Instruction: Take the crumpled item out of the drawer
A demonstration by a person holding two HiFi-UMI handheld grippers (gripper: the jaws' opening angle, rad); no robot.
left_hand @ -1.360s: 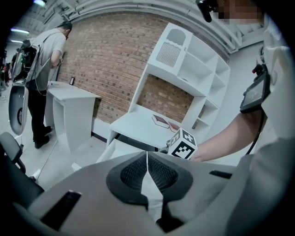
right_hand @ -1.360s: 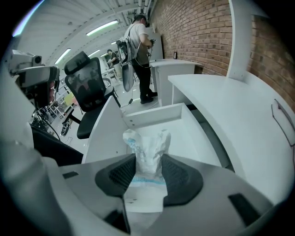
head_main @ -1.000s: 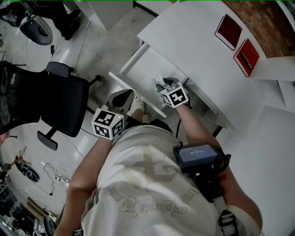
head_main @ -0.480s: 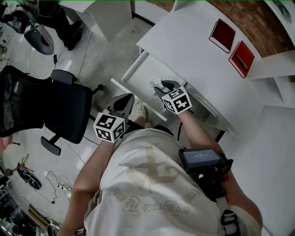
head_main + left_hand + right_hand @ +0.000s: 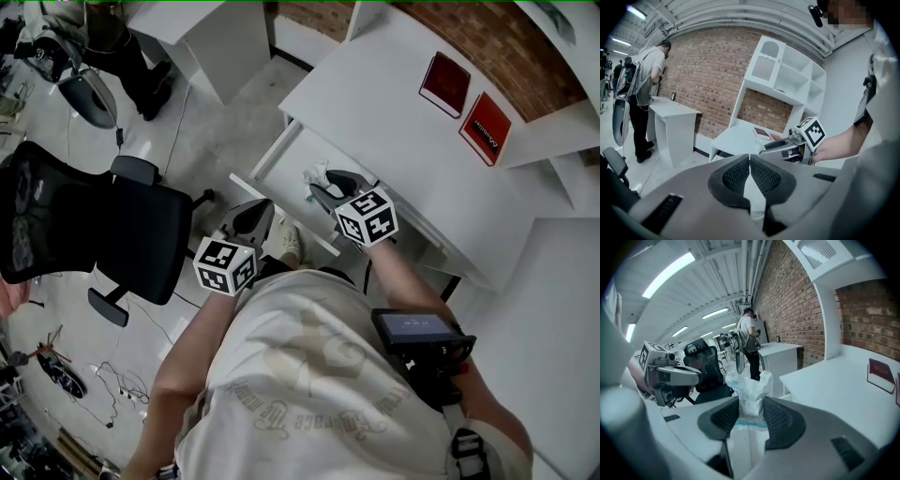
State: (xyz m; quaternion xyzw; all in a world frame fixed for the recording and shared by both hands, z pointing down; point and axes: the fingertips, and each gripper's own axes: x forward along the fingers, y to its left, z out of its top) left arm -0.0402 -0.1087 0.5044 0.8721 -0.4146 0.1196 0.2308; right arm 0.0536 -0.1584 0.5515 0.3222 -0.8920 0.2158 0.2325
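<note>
- A big white desk (image 5: 403, 103) stands by a brick wall (image 5: 525, 47).
- A black chair (image 5: 103, 225) on wheels stands on the grey floor (image 5: 206, 122). It is to the left of the desk and apart from it.
- The drawer (image 5: 281, 159) under the desk top is pulled out and open. It is white inside.
- The right tongs (image 5: 317, 187) are held up over the open drawer. They are closed tight on the crumpled paper, with one pad pressing on each side of it.
- The left tongs (image 5: 251, 214) are nearer the person, just beside the drawer's front. Their two pads are closed together, and there is nothing between them.
- Two red books (image 5: 445, 82) lie flat, side by side, on the desk top. They are near the wall and well apart from the drawer.
- The crumpled paper (image 5: 750, 385) is white and scrunched, with a bit of blue print low down. It sticks up from between the pads of the right tongs. It is up in the air over the drawer, not lying in it.
</note>
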